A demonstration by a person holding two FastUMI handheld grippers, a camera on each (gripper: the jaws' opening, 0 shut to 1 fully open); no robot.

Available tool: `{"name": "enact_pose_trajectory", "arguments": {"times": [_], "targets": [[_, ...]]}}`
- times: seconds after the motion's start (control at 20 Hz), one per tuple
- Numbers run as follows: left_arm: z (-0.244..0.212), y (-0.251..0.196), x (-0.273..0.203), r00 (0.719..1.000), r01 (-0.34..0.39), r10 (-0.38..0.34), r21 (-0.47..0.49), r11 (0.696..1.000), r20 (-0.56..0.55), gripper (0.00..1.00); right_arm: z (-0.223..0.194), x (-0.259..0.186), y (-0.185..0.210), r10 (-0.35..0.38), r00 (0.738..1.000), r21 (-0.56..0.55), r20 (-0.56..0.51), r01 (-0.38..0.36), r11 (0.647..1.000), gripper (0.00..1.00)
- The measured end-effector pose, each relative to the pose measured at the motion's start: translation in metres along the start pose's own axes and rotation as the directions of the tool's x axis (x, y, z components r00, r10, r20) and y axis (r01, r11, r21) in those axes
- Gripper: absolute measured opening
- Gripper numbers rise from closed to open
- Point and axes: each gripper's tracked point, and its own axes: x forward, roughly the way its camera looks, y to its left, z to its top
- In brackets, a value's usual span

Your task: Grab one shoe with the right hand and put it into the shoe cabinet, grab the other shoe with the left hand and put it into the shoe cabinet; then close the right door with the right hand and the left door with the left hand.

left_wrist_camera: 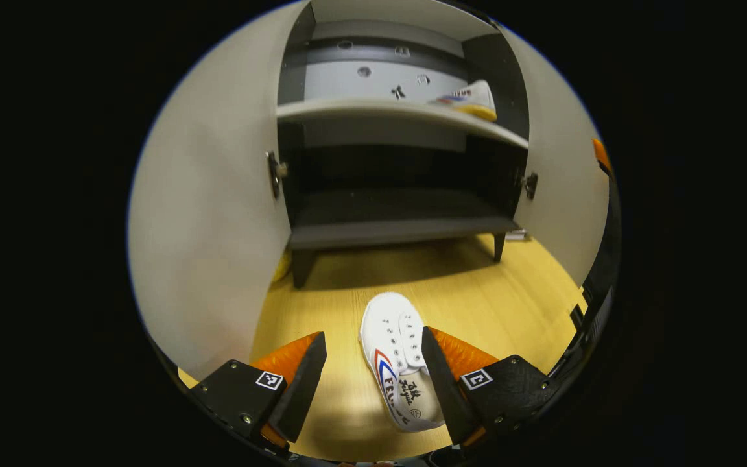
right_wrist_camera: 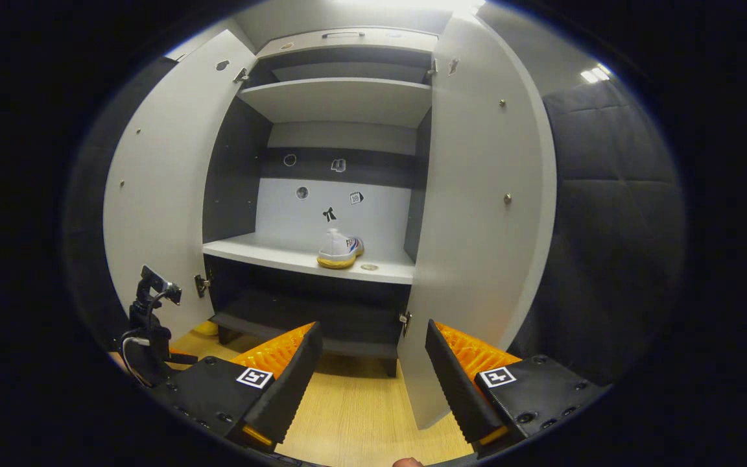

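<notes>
With one shoe (right_wrist_camera: 340,250) shelved, lower the left gripper (left_wrist_camera: 373,376) — fingers spread, empty — astride the floor shoe (left_wrist_camera: 396,357), then clench; right gripper (right_wrist_camera: 372,370) spread, empty.

The left gripper view looked from low near the floor (left_wrist_camera: 477,285), tilted down at the cabinet's (left_wrist_camera: 399,227) bottom, while the right gripper view sat higher and farther back, facing it squarely; both shared the middle shelf (right_wrist_camera: 302,256) with its shoe (right_wrist_camera: 340,250).
</notes>
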Motion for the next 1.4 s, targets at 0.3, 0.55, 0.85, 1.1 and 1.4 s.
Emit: {"name": "enact_pose_trajectory", "arguments": {"times": [0.3, 0.55, 0.85, 1.1, 1.4], "targets": [[-0.036, 0.000, 0.027, 0.992, 0.005, -0.004, 0.002, 1.000, -0.123, 0.80, -0.026, -0.013, -0.005, -0.005, 0.997, 0.006, -0.074, 0.005, 1.000, 1.00], [-0.060, 0.005, 0.042, 0.980, -0.017, 0.018, 0.010, 1.000, -0.198, 0.80, -0.034, -0.015, -0.003, 0.005, 0.995, -0.005, -0.098, -0.006, 1.000, 1.00], [-0.069, -0.015, 0.045, 0.972, 0.042, -0.057, -0.070, 0.997, -0.228, 0.59, -0.041, -0.017, 0.001, 0.022, 0.992, -0.022, -0.121, -0.025, 0.999, 1.00], [-0.066, -0.006, 0.050, 0.976, -0.024, 0.010, -0.059, 0.998, -0.218, 0.12, -0.040, -0.020, -0.003, 0.037, 0.992, -0.027, -0.121, -0.040, 0.999, 1.00], [-0.045, -0.005, 0.039, 0.988, -0.012, 0.002, -0.060, 0.998, -0.157, 0.00, -0.042, -0.022, -0.010, 0.041, 0.992, -0.026, -0.119, -0.045, 0.999, 1.00]]}}
